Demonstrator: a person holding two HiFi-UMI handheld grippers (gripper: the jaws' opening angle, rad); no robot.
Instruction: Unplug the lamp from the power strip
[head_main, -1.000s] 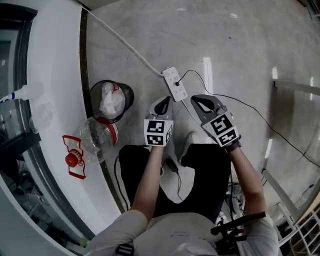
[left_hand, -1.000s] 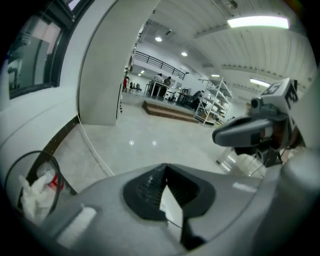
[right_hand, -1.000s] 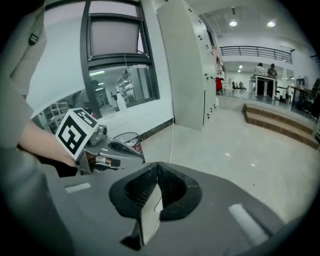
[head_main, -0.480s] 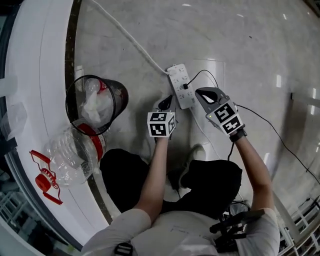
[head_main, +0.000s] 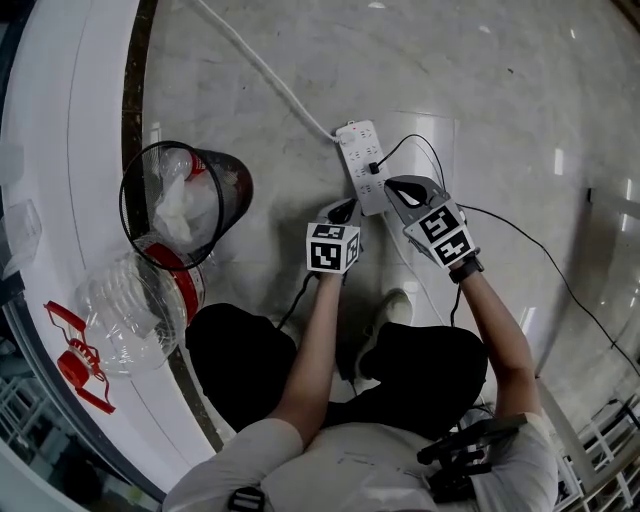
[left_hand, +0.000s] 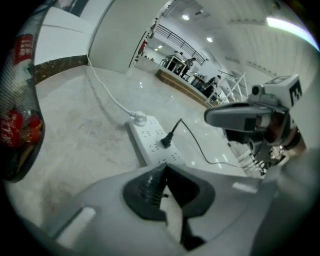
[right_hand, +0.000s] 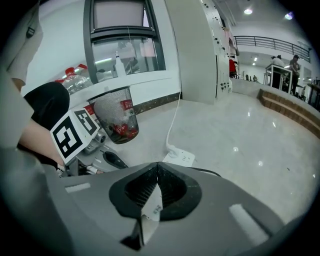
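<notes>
A white power strip (head_main: 360, 160) lies on the grey floor with a black plug (head_main: 372, 168) in it; a thin black cable (head_main: 520, 235) runs off to the right. In the left gripper view the power strip (left_hand: 150, 141) and plug (left_hand: 166, 141) lie just beyond my left gripper (left_hand: 165, 166), which is shut and empty. My left gripper (head_main: 342, 210) hovers at the strip's near end. My right gripper (head_main: 392, 186), shut with nothing in it, hangs just right of the strip. The right gripper (right_hand: 157, 164) hides most of the power strip (right_hand: 181, 158) in its own view.
A black mesh waste bin (head_main: 180, 200) with rubbish stands left of the strip, a big clear water bottle (head_main: 135, 305) beside it near the white wall base (head_main: 70, 150). The strip's thick white cord (head_main: 260, 70) runs up-left. My legs and shoe (head_main: 385, 310) are below.
Both grippers have come down toward the floor and closer to the power strip. The right gripper now sits beside the plug; the left is at the strip's near end.
</notes>
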